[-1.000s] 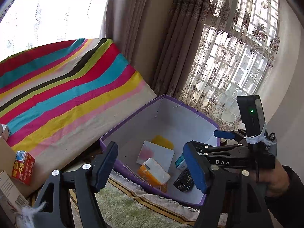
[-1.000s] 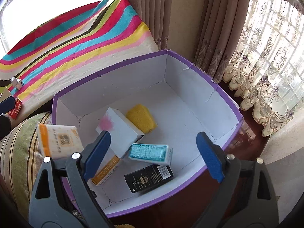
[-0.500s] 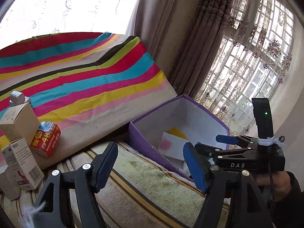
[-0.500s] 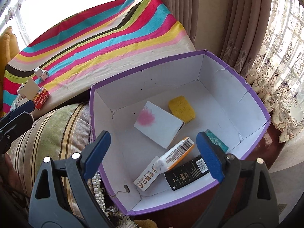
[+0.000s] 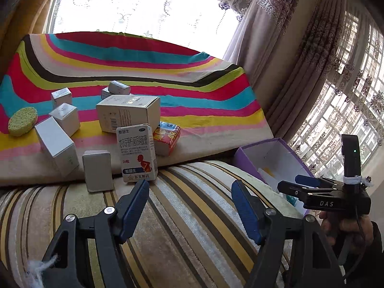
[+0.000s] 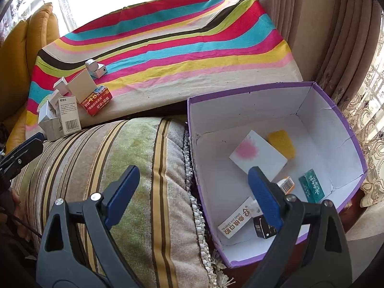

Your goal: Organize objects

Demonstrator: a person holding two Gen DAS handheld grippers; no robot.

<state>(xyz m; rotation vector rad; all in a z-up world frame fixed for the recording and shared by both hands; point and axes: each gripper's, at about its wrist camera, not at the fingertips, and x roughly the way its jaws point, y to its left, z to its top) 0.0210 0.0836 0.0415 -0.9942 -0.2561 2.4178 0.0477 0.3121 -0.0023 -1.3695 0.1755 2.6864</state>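
Note:
A purple box (image 6: 340, 117) with white inside stands right of the striped cushion (image 6: 134, 158). In it lie a white carton with a pink mark (image 6: 258, 158), a yellow sponge (image 6: 282, 144), a teal pack (image 6: 311, 188), an orange-and-white box (image 6: 236, 220) and a black box (image 6: 264, 229). Several small boxes stand on the striped cloth (image 5: 134, 72): a white medicine box (image 5: 136, 153), a red box (image 5: 168, 138), a large beige carton (image 5: 128, 112). My left gripper (image 5: 189, 206) is open and empty, facing them. My right gripper (image 6: 194, 192) is open and empty over the box's left wall.
A green sponge (image 5: 22, 121) lies at the left of the cloth. Grey and white boxes (image 5: 56, 145) cluster near the cushion edge. Curtains (image 5: 300, 60) and a window stand behind. A yellow sofa arm (image 6: 36, 31) is at the far left.
The orange-and-white box has dropped into the purple box. Both grippers have swung left: the left one now faces the boxes on the cloth, the right one sits over the box's left wall.

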